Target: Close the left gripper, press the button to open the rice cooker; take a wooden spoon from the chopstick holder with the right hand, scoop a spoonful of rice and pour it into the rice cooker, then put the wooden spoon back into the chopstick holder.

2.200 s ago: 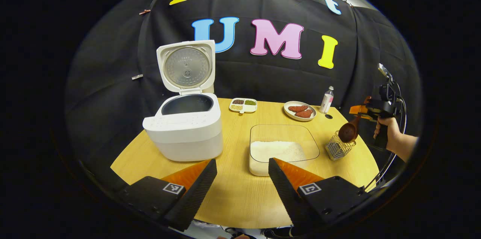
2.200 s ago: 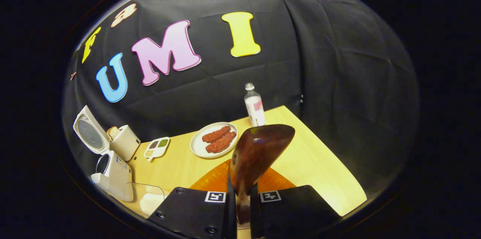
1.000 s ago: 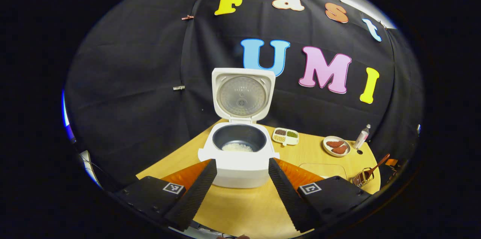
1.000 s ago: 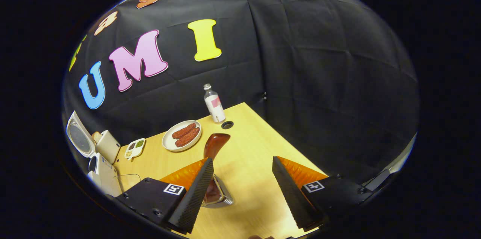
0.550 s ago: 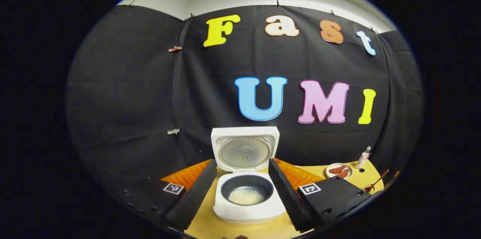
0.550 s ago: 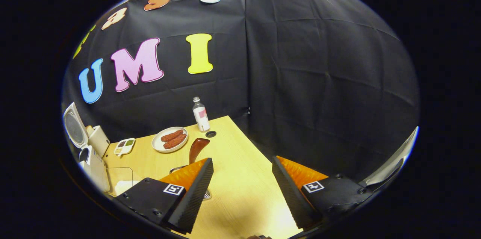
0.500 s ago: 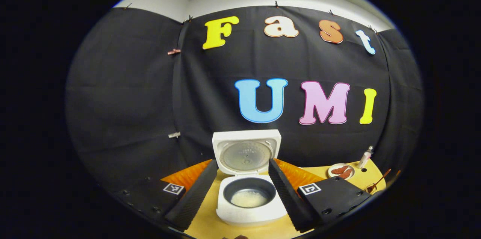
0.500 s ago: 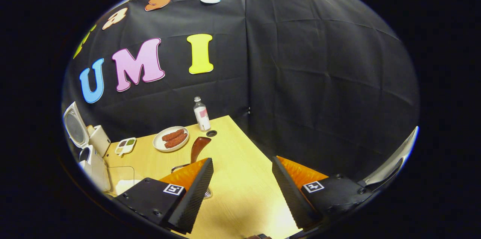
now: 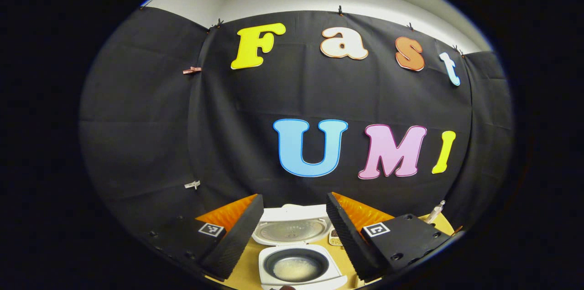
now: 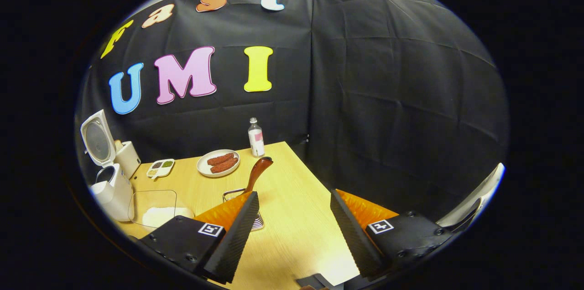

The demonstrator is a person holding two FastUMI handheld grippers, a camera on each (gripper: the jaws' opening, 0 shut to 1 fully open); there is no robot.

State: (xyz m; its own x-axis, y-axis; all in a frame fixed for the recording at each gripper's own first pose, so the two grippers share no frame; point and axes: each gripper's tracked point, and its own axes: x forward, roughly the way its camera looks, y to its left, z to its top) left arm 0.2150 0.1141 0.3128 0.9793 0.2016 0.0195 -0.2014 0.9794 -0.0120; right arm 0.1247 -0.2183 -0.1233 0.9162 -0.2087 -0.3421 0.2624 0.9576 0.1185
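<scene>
The wooden spoon [image 10: 257, 172] stood in the chopstick holder [image 10: 231, 195]; both the left gripper [image 9: 294, 235] and right gripper [image 10: 294, 230] were spread, empty. Job looked finished.

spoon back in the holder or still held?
In the holder. The wooden spoon stands in the chopstick holder, bowl end up, leaning; the right gripper is open, fingers empty.

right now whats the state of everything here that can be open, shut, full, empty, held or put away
rice cooker: lid up, rice in the pot
wooden spoon: standing in the chopstick holder, bowl up, not held
rice container: open top, rice inside
bottle: upright, capped
plate: two reddish pieces on it
left tool: open, empty
right tool: open, empty
</scene>
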